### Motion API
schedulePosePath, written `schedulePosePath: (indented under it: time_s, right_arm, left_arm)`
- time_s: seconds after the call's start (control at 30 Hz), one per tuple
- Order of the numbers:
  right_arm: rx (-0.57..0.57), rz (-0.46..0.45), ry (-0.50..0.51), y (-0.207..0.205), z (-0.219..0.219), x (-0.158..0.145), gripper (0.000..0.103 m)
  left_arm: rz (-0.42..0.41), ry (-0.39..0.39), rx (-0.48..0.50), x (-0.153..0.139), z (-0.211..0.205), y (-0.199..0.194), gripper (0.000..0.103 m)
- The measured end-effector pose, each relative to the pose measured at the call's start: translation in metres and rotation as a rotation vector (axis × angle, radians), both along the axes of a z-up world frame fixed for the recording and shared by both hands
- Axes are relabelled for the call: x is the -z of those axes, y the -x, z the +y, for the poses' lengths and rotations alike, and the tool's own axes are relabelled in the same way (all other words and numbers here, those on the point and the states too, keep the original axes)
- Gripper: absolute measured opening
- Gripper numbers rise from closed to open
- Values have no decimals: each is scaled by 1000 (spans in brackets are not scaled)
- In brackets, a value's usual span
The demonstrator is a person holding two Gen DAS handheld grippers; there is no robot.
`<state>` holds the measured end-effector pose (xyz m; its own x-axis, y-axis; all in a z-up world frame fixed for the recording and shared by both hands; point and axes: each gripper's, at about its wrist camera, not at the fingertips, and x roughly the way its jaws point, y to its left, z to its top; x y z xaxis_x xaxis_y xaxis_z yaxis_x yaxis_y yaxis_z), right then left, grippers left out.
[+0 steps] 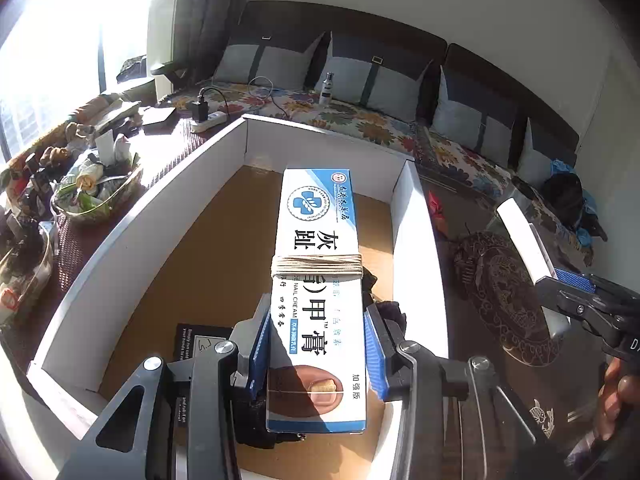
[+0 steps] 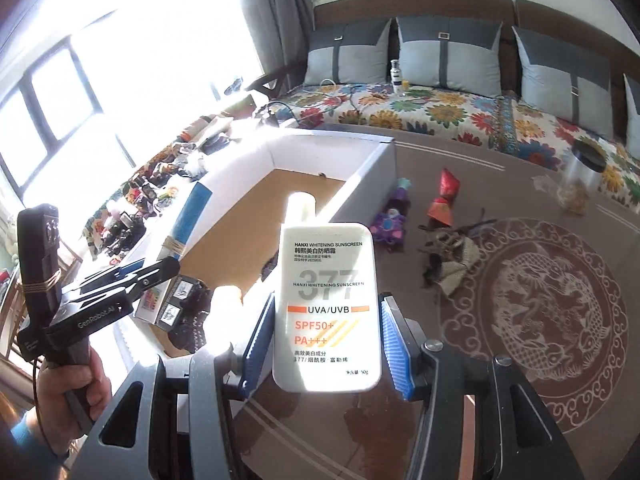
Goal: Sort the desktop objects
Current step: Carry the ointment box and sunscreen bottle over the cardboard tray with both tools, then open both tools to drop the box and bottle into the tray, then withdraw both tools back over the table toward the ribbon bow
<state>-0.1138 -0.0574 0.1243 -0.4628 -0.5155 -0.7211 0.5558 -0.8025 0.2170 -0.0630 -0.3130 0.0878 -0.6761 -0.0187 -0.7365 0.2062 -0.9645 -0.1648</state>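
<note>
Box [image 1: 132, 248], white-walled and brown-floored, sits on the table [image 2: 520, 360] with its far half bare. Left gripper [image 1: 318, 350] fingers clench a nail cream carton [image 1: 316, 280] above it; right gripper [image 2: 320, 344] fingers grasp the sunscreen bottle [image 2: 326, 308], "SPF50+", at its right wall.

The left wrist view looks forward and steeply down along its own fingers into the white-walled cardboard box [image 1: 132, 236], very near, with the nail cream carton [image 1: 318, 280] filling the centre toward 12 o'clock. The right wrist view sits a little further back, over the dragon-patterned tabletop [image 2: 560, 300], facing the same box [image 2: 368, 184] at 11 o'clock (the sunscreen bottle [image 2: 326, 312] blocks its middle). Both views share the box, the floral sofa cushion [image 1: 360, 120] [image 2: 440, 108] along 12 to 2 o'clock, the grey pillows and the bright window at 10 o'clock. Each view catches the other gripper at its edge.
</note>
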Motion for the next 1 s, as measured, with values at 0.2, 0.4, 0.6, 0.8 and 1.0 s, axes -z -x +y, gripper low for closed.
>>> schedulePosePath:
  time_s: [0.2,0.4,0.6,0.8,1.0]
  right_arm:
    - [-123,-8,-49,1,-125,23,52]
    - [-126,-87,-61,-1,-140,58,75]
    - [-65,162,-70,-32,-45,45,100]
    - [105,204,-241,-44,96,104,101]
    - [271,109,-352,-37,198,153,101]
  left_arm:
    - [-180,19,-57,48,-31,10,41]
    - [-188,86,-103,58,-28,-13,80]
    - [-47,88,-52,24,12,-39,80]
    - [79,45,155,-8,113,-47,92]
    - [22,22,324,32,217,-24,101]
